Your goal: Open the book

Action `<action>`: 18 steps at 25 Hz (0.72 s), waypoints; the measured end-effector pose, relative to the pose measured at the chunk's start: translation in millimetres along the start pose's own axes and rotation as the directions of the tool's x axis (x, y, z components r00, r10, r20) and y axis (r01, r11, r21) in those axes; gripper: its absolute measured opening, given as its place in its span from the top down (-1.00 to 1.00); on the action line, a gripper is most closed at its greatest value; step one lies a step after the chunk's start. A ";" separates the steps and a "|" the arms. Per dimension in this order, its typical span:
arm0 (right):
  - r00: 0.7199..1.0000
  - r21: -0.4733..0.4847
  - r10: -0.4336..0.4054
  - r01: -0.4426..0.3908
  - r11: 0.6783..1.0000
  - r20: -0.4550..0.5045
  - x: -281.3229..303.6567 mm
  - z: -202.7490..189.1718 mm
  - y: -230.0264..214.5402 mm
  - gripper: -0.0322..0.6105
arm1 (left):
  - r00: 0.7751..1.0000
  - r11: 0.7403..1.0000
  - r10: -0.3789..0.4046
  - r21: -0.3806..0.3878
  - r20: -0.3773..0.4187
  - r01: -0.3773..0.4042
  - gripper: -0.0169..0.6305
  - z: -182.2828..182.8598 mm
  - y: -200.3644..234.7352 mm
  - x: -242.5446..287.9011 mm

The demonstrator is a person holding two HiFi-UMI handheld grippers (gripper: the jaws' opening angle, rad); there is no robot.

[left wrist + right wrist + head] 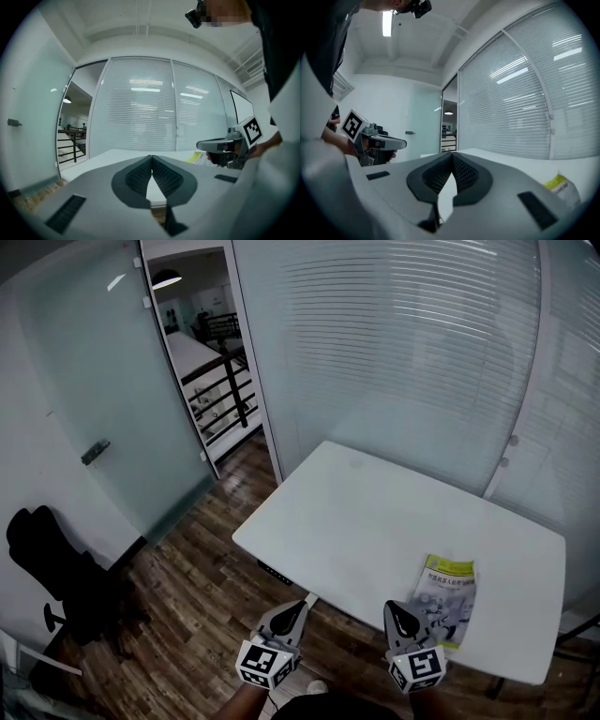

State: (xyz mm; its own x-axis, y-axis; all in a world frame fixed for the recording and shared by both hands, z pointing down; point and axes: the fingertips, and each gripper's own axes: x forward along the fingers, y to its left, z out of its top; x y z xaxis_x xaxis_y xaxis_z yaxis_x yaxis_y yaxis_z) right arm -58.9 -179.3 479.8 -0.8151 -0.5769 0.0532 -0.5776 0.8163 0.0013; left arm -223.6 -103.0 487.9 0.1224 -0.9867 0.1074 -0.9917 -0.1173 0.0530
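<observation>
A thin closed book [444, 601] with a yellow-topped cover lies on the white table [375, 521] near its front right edge. My right gripper [397, 611] hovers at the table's near edge, just left of the book, its jaws shut and empty. My left gripper [298, 608] hangs off the table's near left edge over the floor, jaws shut too, with nothing in them. The left gripper view shows the book [200, 158] beyond the table edge and the right gripper [206, 146]. In the right gripper view the book's yellow corner [560, 185] shows at the lower right, and the left gripper [398, 143] at the left.
A black office chair [56, 577] stands on the wood floor at the left. A frosted glass door [103, 399] and glass walls with blinds [394, 343] close off the room behind the table. An open doorway [202, 352] leads out.
</observation>
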 end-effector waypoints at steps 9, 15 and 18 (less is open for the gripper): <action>0.966 0.037 -0.257 0.258 0.966 -0.011 -2.6 -1.8 -45.3 0.89 | 0.989 0.988 -0.150 0.029 -0.009 0.150 0.90 0.0 22.3 48.5; 0.904 0.046 -0.425 0.426 0.903 -0.041 -39.1 -15.6 -76.1 0.89 | 0.955 0.956 -0.293 0.014 -0.051 0.294 0.90 -17.6 -12.2 78.1; 0.873 0.047 -0.484 0.487 0.872 -0.067 -58.1 -25.0 -93.3 0.89 | 0.929 0.933 -0.359 0.004 -0.091 0.361 0.90 -26.2 -37.9 91.2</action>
State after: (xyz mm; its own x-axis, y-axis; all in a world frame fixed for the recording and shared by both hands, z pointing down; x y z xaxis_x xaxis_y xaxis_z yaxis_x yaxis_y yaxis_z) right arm 43.4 -221.2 501.6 -0.4292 -0.8962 0.1126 -0.9027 0.4298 -0.0202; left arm -173.8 -185.6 521.7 0.4735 -0.8641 0.1707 -0.8808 -0.4660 0.0841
